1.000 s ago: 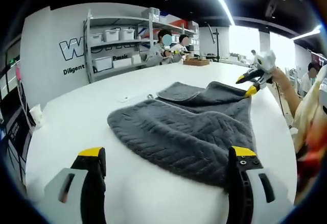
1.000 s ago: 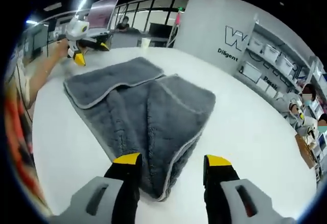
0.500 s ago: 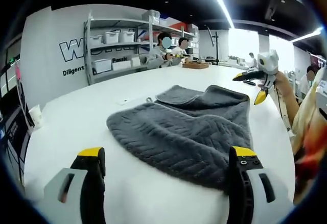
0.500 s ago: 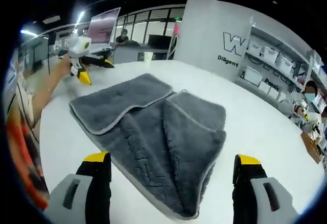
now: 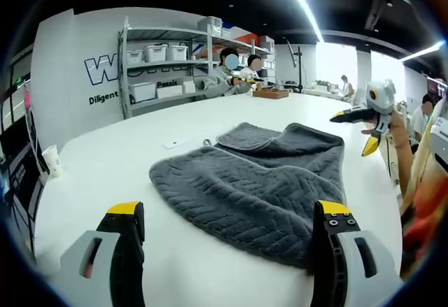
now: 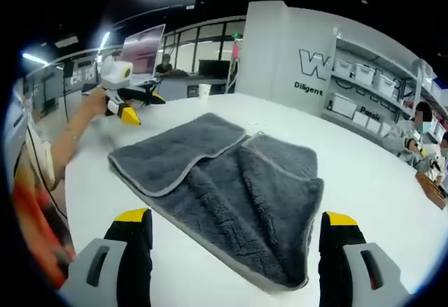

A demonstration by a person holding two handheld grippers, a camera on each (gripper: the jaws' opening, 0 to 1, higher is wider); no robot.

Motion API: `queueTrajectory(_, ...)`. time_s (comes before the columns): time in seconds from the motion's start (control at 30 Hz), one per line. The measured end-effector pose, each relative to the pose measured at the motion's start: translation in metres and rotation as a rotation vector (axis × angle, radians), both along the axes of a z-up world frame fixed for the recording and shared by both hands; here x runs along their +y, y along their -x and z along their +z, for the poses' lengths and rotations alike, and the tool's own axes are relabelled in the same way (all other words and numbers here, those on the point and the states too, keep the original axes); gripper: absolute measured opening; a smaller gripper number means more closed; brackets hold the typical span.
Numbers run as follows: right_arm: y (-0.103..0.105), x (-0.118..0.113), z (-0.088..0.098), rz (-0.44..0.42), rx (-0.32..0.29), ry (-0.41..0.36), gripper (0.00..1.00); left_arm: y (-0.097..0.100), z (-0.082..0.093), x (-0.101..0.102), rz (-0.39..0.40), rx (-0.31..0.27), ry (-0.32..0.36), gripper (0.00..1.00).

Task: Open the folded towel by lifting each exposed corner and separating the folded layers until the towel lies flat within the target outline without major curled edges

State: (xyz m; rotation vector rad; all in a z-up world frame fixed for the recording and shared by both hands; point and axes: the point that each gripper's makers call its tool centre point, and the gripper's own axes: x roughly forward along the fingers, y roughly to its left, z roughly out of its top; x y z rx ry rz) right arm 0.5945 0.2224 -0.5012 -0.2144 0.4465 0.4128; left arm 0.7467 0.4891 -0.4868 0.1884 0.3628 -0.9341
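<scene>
A grey towel (image 5: 259, 181) lies partly folded on the white table (image 5: 98, 174). In the right gripper view the towel (image 6: 231, 188) shows one flap turned over, with a pale hem along its edges. My left gripper (image 5: 229, 212) is open wide, its yellow-tipped jaws just short of the towel's near edge. It also appears as the left gripper (image 6: 140, 105), held open in a hand above the table beyond the towel's far corner. My right gripper (image 6: 236, 217) is open wide before the towel. The right gripper (image 5: 360, 131) hangs open past the towel's right corner.
Shelves with white bins (image 5: 157, 52) line the back wall. People sit at the table's far end beside a wooden tray (image 5: 269, 93). A paper cup (image 5: 49, 159) stands near the left edge. The person's arm (image 6: 56, 146) reaches along the table's side.
My right gripper opened wider and drew back from the towel's edge, and the towel's corner settled down. In the left gripper view it moved off to the right. The left gripper barely moved.
</scene>
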Motion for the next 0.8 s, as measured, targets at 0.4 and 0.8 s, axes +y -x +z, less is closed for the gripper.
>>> queueTrajectory(0.4,0.007,-0.007,0.004,0.024,-0.033,0.027,0.99,-0.066,0.009,-0.008,0.204,0.03,0.066,0.85)
queueTrajectory(0.8,0.009,-0.007,0.005,0.057,-0.07,-0.002,0.99,-0.145,-0.018,0.009,0.439,0.058,0.057,0.34)
